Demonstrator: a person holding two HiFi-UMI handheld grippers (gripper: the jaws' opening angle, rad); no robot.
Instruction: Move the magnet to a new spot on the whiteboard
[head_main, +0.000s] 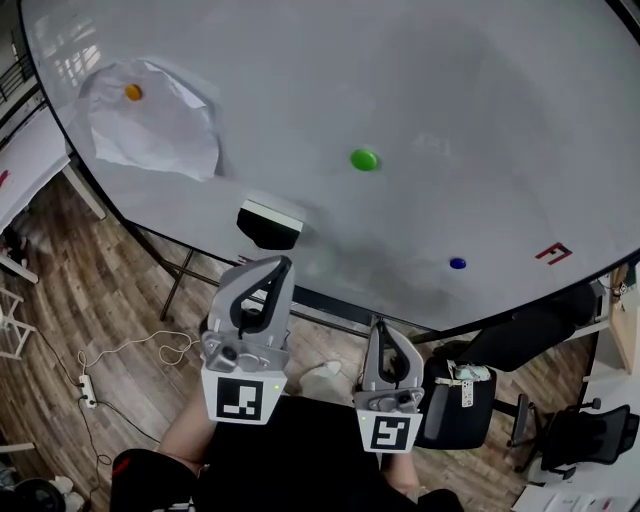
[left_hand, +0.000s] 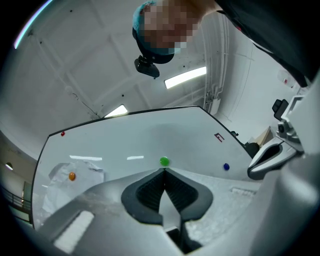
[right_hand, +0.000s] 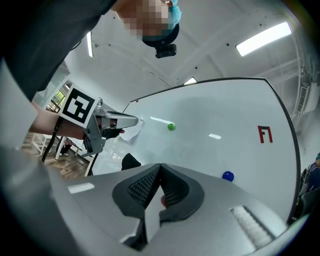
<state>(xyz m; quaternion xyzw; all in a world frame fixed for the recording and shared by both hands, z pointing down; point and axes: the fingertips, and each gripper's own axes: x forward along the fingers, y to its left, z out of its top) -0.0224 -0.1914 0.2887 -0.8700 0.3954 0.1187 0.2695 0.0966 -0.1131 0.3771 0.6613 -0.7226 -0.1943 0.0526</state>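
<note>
The whiteboard (head_main: 480, 110) carries a green magnet (head_main: 364, 159) near its middle, a blue magnet (head_main: 457, 263) lower right, and an orange magnet (head_main: 133, 92) pinning a crumpled paper (head_main: 160, 125) at the left. My left gripper (head_main: 284, 262) is held below the board's lower edge, shut with nothing between its pads. The right gripper (head_main: 379, 324) sits lower and to the right, also shut and empty. In the left gripper view the closed gripper (left_hand: 164, 170) points just under the green magnet (left_hand: 164, 161). The right gripper view shows the green magnet (right_hand: 171, 126) and blue magnet (right_hand: 228, 176) beyond the closed gripper (right_hand: 160, 165).
A black-and-white eraser (head_main: 268, 222) sticks to the board near its lower edge, just above my left gripper. A red mark (head_main: 553, 253) is drawn at the board's lower right. Black office chairs (head_main: 500, 380) stand on the wooden floor below; a cable and power strip (head_main: 88, 390) lie at the left.
</note>
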